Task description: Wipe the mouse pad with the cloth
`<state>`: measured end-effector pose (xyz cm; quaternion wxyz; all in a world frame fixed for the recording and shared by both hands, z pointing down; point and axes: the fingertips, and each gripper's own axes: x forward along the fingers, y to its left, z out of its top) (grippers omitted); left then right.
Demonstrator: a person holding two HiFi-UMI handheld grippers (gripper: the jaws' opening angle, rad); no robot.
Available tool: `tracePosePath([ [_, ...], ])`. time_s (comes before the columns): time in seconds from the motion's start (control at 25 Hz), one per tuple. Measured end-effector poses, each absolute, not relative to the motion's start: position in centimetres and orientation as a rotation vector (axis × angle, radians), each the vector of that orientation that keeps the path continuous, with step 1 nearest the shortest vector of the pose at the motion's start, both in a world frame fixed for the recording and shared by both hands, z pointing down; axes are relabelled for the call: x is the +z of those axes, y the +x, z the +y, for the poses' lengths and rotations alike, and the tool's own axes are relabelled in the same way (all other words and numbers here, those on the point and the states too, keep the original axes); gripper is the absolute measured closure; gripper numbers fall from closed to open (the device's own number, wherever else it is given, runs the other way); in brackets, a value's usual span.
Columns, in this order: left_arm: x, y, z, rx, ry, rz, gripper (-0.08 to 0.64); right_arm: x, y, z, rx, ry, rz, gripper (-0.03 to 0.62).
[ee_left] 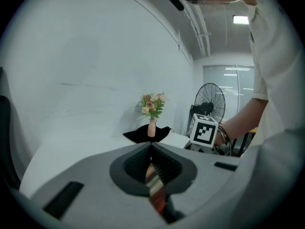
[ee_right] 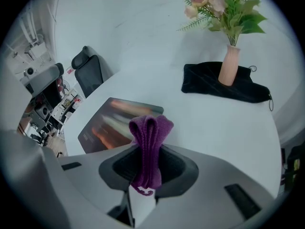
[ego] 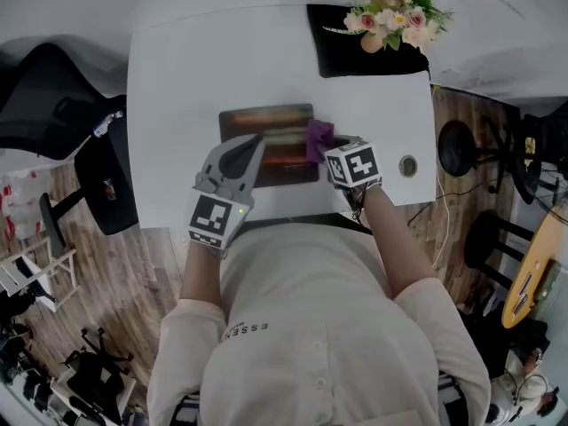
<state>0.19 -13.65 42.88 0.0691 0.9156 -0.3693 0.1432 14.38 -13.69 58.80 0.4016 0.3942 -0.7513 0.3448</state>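
The mouse pad, dark with reddish streaks, lies flat at the middle of the white table. My right gripper is at the pad's right edge, shut on a folded purple cloth. In the right gripper view the cloth sticks up out of the right gripper, with the pad just beyond and to the left. My left gripper points over the pad's left half, jaws shut with nothing between them. In the left gripper view only a strip of the pad shows below the left gripper.
A vase of pink flowers stands on a black cloth at the table's far right. A round cable hole is near the right edge. A black office chair stands left of the table, and a fan stands off to the right.
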Motion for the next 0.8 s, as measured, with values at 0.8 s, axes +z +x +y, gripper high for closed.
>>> tracePosePath([
  [0.8,41.5,-8.5,-10.8,0.441,2.731,-1.207,0.558,54.8,1.5,-10.5,0.844,0.82,-2.093,0.491],
])
